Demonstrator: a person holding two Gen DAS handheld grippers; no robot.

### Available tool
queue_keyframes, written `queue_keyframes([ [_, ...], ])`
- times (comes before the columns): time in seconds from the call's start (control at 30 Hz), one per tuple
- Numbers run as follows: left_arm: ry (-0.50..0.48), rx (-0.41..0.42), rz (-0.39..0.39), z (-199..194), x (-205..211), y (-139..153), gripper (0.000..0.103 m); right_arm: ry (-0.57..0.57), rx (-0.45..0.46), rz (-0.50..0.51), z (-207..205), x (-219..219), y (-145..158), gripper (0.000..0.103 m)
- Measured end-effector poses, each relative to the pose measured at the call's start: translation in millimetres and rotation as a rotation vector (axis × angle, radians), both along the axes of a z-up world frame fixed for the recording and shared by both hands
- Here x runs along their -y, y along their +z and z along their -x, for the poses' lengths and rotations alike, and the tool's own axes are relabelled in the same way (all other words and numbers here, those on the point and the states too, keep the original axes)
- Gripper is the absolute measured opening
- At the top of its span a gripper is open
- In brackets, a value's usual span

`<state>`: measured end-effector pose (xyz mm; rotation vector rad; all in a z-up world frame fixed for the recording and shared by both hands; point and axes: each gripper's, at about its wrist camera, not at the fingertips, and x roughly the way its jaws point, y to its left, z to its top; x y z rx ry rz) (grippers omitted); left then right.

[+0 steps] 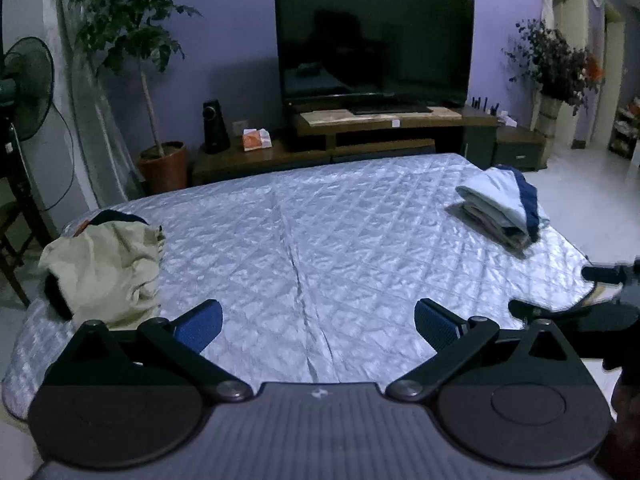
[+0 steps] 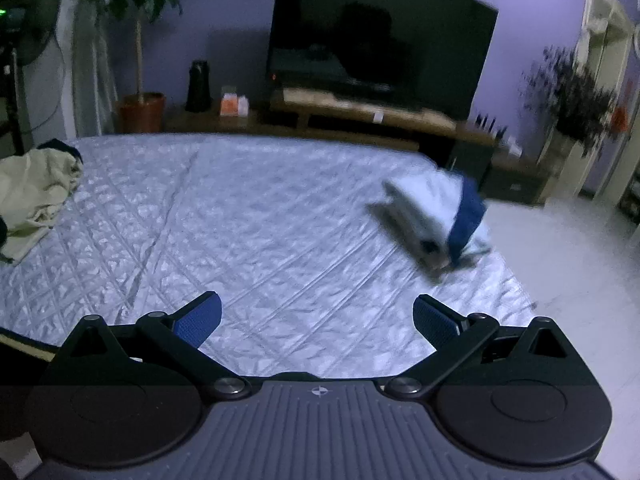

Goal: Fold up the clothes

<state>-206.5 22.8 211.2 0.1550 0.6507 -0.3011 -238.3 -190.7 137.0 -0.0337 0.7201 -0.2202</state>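
A crumpled beige garment (image 1: 106,270) lies on the left side of the quilted light-blue bed cover (image 1: 312,232), over a dark piece. A stack of folded clothes (image 1: 500,206), pale blue with a navy piece, sits at the far right of the bed. My left gripper (image 1: 318,326) is open and empty above the near edge, the beige garment just left of it. In the right wrist view my right gripper (image 2: 318,324) is open and empty; the folded stack (image 2: 432,220) is blurred ahead to the right, the beige garment (image 2: 36,192) far left. Part of the right gripper shows at the left wrist view's right edge (image 1: 600,296).
Beyond the bed stand a large dark TV (image 1: 372,44) on a low wooden stand (image 1: 392,128), a speaker (image 1: 215,126), a potted tree (image 1: 160,160) and a standing fan (image 1: 24,88) at left. White tiled floor (image 2: 568,264) lies to the right.
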Motion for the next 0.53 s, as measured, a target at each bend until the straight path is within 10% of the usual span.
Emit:
queue_keyframes([
  [0.53, 0.113, -0.22, 0.139, -162.8, -36.0, -117.3, 0.102, -0.057, -0.146, -0.16, -85.0, 8.2, -61.2, 0.102],
])
